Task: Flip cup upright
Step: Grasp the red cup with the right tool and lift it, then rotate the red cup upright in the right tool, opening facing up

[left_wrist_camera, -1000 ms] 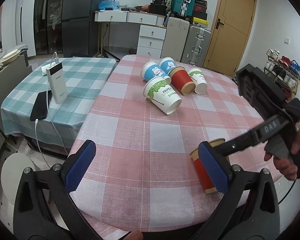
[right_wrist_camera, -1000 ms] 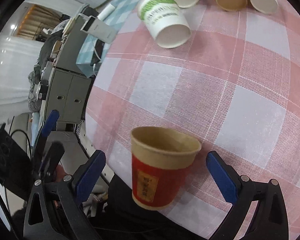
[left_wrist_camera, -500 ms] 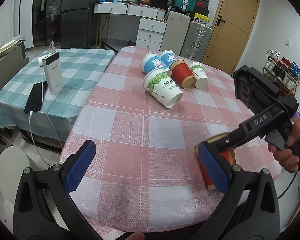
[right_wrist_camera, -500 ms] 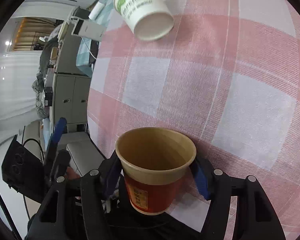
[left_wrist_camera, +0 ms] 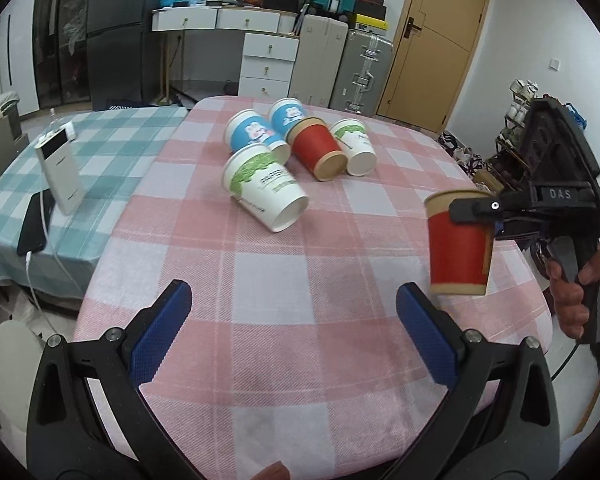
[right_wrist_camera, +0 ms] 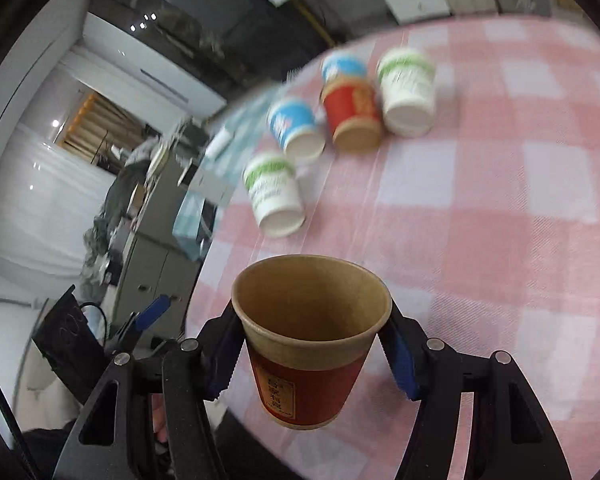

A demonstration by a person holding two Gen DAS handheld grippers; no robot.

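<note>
My right gripper is clamped on the red cup just under its rim, one blue pad on each side. The cup is mouth-up and, seen from the left wrist, clear of the table, hanging over its edge at about 3 o'clock. My left gripper hangs idle over the near table edge at 6 o'clock, jaws spread wide, holding nothing.

Five more cups lie on their sides in a cluster at 12 o'clock, well apart from the held one: a green-printed cup nearest, two blue ones, a second red cup and another green one behind.

Risks, in my judgement:
- The grip sits high on thin paper; too hard a squeeze would oval the rim, too soft would let the tapered wall slide down and out.
- The cup hangs close to the table edge; set down there, it may tip off.
- Releasing it tilted or above the cloth would topple it.
- The right wrist view is motion-blurred; fast travel could swing the cup loose.
</note>
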